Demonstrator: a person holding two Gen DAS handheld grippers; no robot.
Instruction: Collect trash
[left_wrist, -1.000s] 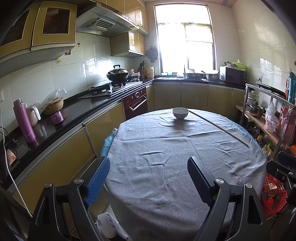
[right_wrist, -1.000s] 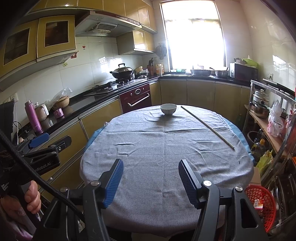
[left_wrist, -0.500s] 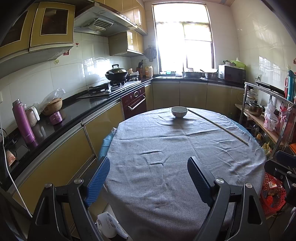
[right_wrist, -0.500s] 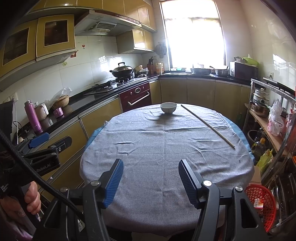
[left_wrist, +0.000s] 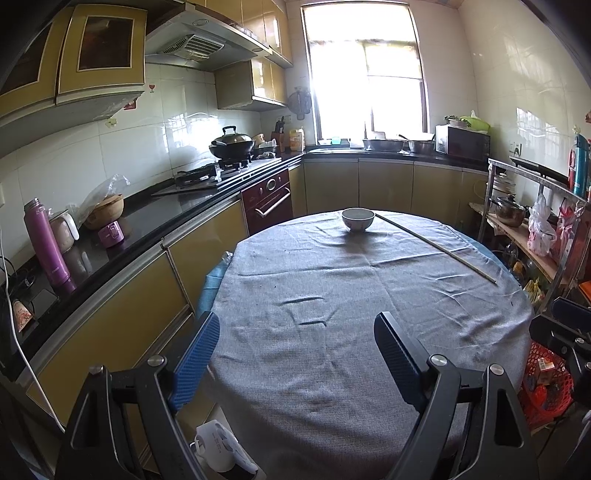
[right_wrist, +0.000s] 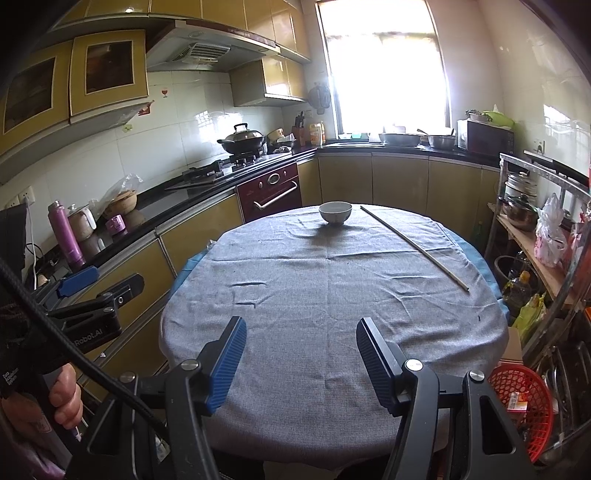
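Trash I can make out is only the long thin stick (right_wrist: 413, 246) on the desk (right_wrist: 332, 332), running from beside the bowl (right_wrist: 335, 212) toward the right edge, nearer my empty, open right gripper (right_wrist: 301, 360) than my left gripper (left_wrist: 295, 356), also open and empty.

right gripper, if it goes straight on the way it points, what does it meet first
Probably the grey tablecloth on the round table. The open right gripper tilts down toward bare cloth, well short of the white bowl; depth is unclear.
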